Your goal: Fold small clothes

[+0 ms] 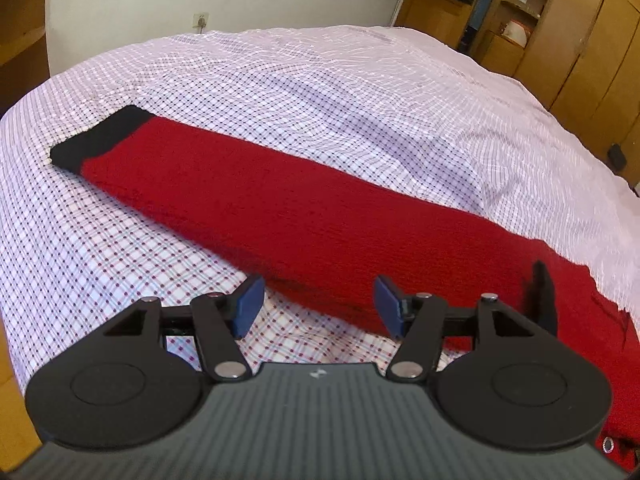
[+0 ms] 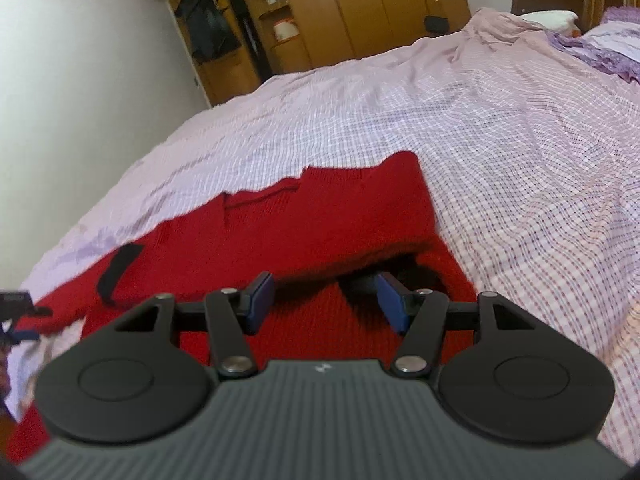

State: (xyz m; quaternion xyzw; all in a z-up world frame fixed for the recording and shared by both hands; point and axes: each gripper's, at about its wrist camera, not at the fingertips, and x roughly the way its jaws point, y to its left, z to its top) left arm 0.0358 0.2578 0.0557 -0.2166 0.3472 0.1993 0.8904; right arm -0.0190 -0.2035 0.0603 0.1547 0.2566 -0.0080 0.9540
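Observation:
A red knitted sweater lies flat on the checked bed sheet. In the left wrist view its long sleeve (image 1: 256, 200) runs from near my gripper to the far left and ends in a black cuff (image 1: 100, 138). My left gripper (image 1: 316, 306) is open and empty, just above the sleeve's near edge. In the right wrist view the sweater's body (image 2: 312, 224) has one part folded over, with a black cuff (image 2: 118, 268) at the left. My right gripper (image 2: 324, 300) is open and empty, at the edge of the folded layer.
The checked sheet (image 1: 360, 92) covers the whole bed (image 2: 520, 140). Wooden wardrobes (image 2: 360, 8) stand beyond the bed. A pillow and purple bedding (image 2: 592, 36) lie at the far right. The other gripper's tip (image 2: 16, 312) shows at the left edge.

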